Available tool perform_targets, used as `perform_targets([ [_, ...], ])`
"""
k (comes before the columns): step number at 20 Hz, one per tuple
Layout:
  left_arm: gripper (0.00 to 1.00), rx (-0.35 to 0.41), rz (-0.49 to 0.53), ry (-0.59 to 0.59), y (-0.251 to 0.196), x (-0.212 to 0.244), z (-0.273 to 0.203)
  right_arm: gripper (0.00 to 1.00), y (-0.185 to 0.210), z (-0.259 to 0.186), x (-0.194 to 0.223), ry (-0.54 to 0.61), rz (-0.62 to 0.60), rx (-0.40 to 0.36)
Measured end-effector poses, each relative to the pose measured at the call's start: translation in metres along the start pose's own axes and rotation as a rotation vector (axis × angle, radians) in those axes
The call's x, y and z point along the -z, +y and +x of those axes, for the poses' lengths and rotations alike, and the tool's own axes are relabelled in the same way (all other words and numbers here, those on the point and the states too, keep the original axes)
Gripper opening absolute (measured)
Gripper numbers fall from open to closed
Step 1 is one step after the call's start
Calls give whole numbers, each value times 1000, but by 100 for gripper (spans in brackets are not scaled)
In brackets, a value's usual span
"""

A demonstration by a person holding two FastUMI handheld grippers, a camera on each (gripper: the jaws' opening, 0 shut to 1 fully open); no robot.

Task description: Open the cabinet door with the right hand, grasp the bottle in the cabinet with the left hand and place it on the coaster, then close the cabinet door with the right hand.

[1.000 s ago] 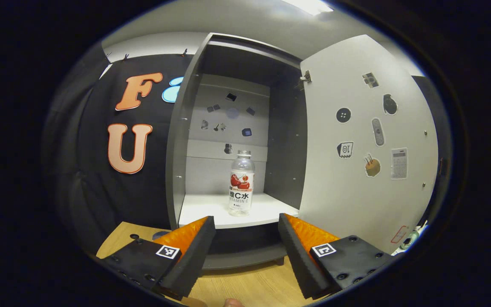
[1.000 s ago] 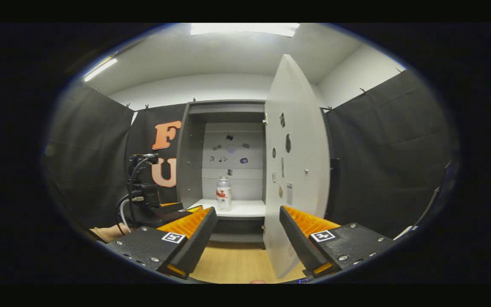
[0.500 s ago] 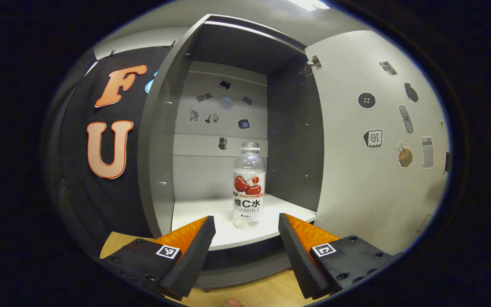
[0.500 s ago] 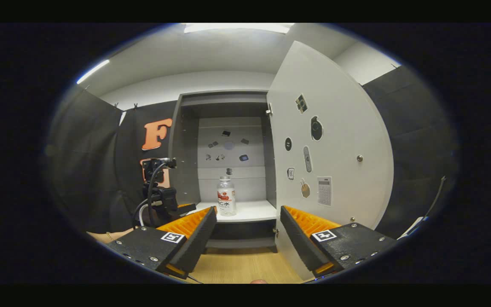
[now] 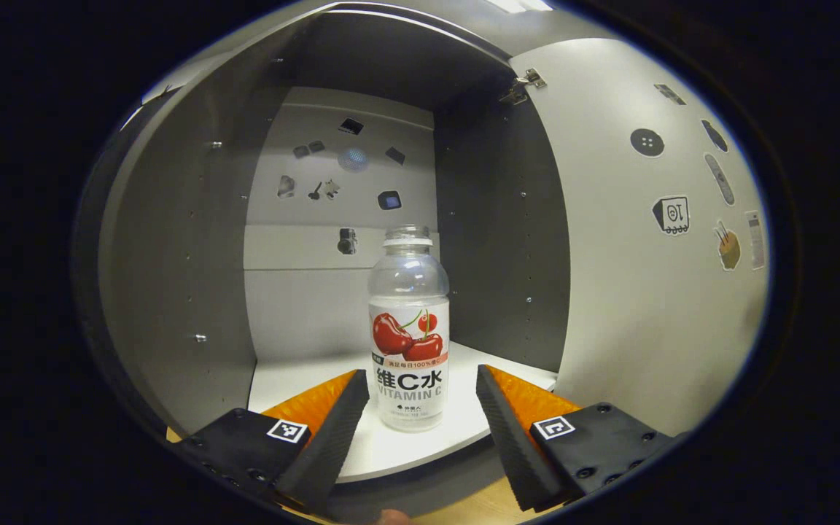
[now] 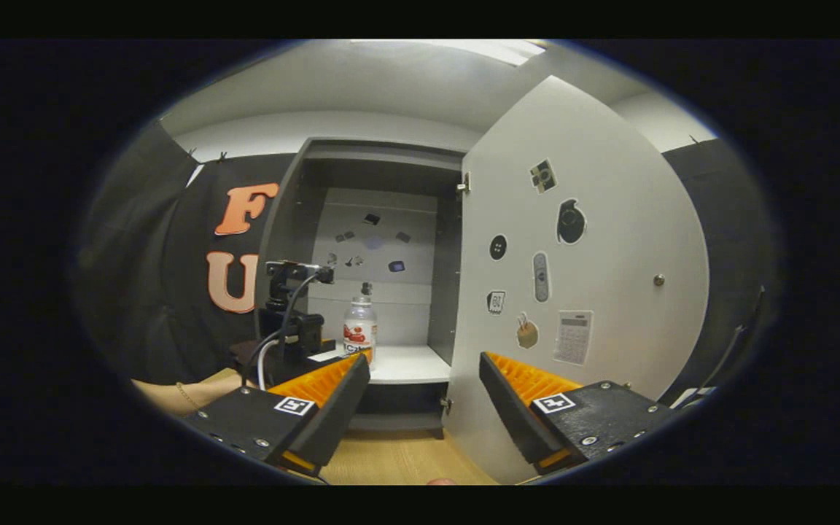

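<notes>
The cabinet (image 5: 172,277) is open, and on its white shelf (image 5: 303,379) one clear plastic bottle (image 5: 409,328) stands upright, near the front edge, with a white cap and a label with cherries. Small stickers (image 5: 347,157) are on the back wall of the cabinet above the bottle. The cabinet door (image 5: 653,292) is swung wide to the right side and also carries stickers on its inner face. The left gripper (image 5: 420,415) is wide open and holds nothing; its two fingers are at either side of the bottle's lower part, with a gap on each side, not touching it. In the right gripper view, the left gripper (image 6: 296,343) is at the shelf front, just beside the bottle (image 6: 359,329). The right gripper (image 6: 424,397) is also wide open and empty, well apart from the cabinet, with the door (image 6: 595,292) edge between its fingers farther off. Below it the wooden table (image 6: 398,459) has free room in front of the cabinet.
</notes>
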State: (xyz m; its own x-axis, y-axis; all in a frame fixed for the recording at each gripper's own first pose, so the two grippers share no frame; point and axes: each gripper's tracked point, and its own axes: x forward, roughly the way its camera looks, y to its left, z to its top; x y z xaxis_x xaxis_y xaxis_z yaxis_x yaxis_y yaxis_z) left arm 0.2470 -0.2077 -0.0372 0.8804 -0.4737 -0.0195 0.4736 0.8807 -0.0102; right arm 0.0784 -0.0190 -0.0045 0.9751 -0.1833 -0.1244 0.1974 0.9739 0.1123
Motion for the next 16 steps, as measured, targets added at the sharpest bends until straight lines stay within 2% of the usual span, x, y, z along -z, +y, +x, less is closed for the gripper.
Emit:
perform_targets([
  [2,96,1,2,4,2,4,11,93,7,11,9,12,7,12],
  [3,96,-2,7,4,4,5,16,97,8,14,10,18,13,16],
  [5,96,-12,15,3,10,5,26,93,9,16,15,36,25,24],
  [6,96,-16,14,3,13,4,31,97,9,17,17,43,31,25],
  [8,96,-10,1,1,14,2,38,93,12,22,21,60,45,22],
  [16,95,11,3,-11,9,-4,57,93,14,31,33,96,65,36],
])
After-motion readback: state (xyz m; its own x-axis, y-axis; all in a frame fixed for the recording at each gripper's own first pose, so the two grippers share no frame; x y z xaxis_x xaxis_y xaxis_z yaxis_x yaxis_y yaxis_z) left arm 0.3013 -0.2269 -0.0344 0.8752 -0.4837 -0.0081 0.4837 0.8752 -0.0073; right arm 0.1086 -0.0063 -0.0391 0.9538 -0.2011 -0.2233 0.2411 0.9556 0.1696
